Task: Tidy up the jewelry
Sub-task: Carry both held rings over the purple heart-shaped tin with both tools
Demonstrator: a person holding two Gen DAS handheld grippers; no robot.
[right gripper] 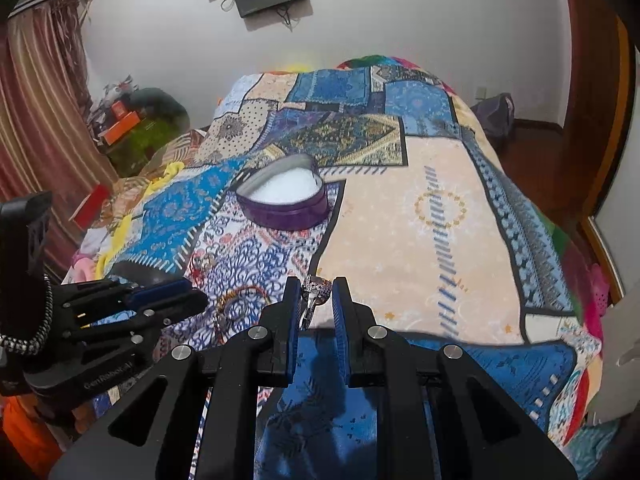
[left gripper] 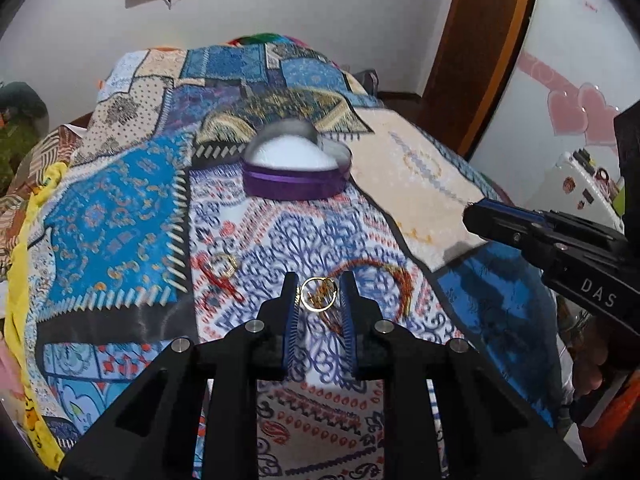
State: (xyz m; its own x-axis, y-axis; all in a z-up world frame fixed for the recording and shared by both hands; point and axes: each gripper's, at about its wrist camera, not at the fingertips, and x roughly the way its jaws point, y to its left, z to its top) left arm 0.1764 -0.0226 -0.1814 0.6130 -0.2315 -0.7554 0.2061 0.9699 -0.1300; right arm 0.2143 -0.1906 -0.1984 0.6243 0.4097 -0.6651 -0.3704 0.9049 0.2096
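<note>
A purple heart-shaped jewelry box (left gripper: pixel 295 178) with a white lining lies open on the patterned bedspread; it also shows in the right wrist view (right gripper: pixel 285 204). My left gripper (left gripper: pixel 319 294) is shut on a gold ring (left gripper: pixel 319 294), held above the bed. An orange-gold bracelet (left gripper: pixel 384 276) and a red-gold piece (left gripper: pixel 218 272) lie on the cloth beneath. My right gripper (right gripper: pixel 316 290) is shut on a silver ring (right gripper: pixel 317 287). The bracelet shows to its left (right gripper: pixel 240 300). The right gripper enters the left wrist view from the right (left gripper: pixel 520 228).
The bed (right gripper: pixel 440 220) is covered by a patchwork spread. A wooden door frame (left gripper: pixel 472 60) and a white appliance (left gripper: pixel 580 184) stand to the right. Clutter and curtains (right gripper: pixel 40 120) stand to the left. A dark bag (right gripper: pixel 496 114) sits on the floor.
</note>
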